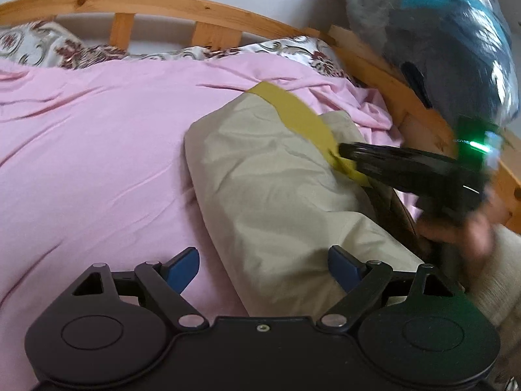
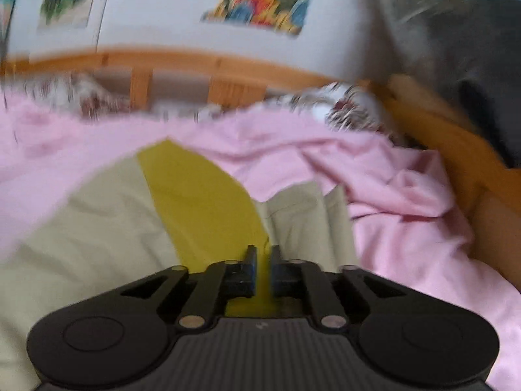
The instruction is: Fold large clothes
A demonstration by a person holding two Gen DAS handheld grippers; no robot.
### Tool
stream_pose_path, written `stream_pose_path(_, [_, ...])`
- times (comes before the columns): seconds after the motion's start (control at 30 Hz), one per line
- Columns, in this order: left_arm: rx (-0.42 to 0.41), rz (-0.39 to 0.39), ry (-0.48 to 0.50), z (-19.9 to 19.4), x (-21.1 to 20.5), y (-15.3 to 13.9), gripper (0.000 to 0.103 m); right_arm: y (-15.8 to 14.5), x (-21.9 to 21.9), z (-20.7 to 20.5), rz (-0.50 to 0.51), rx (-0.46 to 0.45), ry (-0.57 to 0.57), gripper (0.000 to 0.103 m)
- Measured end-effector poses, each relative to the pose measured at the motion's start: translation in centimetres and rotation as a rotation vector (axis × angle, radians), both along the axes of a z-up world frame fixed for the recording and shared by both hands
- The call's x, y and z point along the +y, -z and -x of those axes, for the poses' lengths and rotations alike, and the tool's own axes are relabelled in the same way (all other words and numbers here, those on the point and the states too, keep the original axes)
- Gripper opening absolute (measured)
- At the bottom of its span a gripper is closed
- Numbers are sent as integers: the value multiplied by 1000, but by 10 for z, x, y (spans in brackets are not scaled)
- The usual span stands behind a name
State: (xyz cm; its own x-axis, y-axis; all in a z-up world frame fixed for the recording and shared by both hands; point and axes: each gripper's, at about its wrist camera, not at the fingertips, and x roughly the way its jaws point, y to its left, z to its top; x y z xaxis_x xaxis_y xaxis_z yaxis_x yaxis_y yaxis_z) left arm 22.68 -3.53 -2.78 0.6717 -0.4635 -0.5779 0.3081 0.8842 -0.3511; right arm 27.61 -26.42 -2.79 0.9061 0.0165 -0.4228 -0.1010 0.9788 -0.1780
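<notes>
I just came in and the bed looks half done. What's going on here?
A person with a gripper in each hand is folding a beige garment on the pink sheet of a wooden-framed bed. The right gripper is at the garment's yellow band, its jaws narrow with the band between them; the blur hides whether they pinch it. The left gripper is wide open over the garment's near end, holding nothing. The garment lies in a rough bundle.
</notes>
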Motion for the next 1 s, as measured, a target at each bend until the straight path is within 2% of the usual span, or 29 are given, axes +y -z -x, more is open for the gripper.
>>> stream_pose_path(0.07, [13,20,-17,0,7,-2,87,-15,4,26,-29,-33,-28,54])
stream_pose_path(0.13, [29,23,-51,1,13,-4,88,-25,13,53,-43,-65,-77,58])
stream_pose_path(0.2, [48,6,-125,2,18,-6,88,-30,26,77,-37,-101,-94,67])
stream_pose_path(0.23, [55,-4,-162,2,21,-8,90,-30,31,85,-44,-114,-94,68])
stream_pose_path(0.37, [75,-22,-306,6,37,-12,96,-28,48,108,-75,-149,-67,69])
stream_pose_path(0.47, [98,-42,-353,6,47,-11,96,-20,64,121,-33,-173,-98,69])
stream_pose_path(0.57, [111,-54,-375,7,54,-9,96,-6,78,128,38,-178,-125,69])
stream_pose_path(0.73, [122,-76,-381,9,48,-7,96,20,78,132,69,-210,-145,69])
stream_pose_path(0.9, [122,-102,-372,10,44,-5,96,40,70,131,4,-192,-131,69])
stream_pose_path(1.0, [121,-78,-376,10,47,-5,96,49,68,128,-15,-194,-127,69])
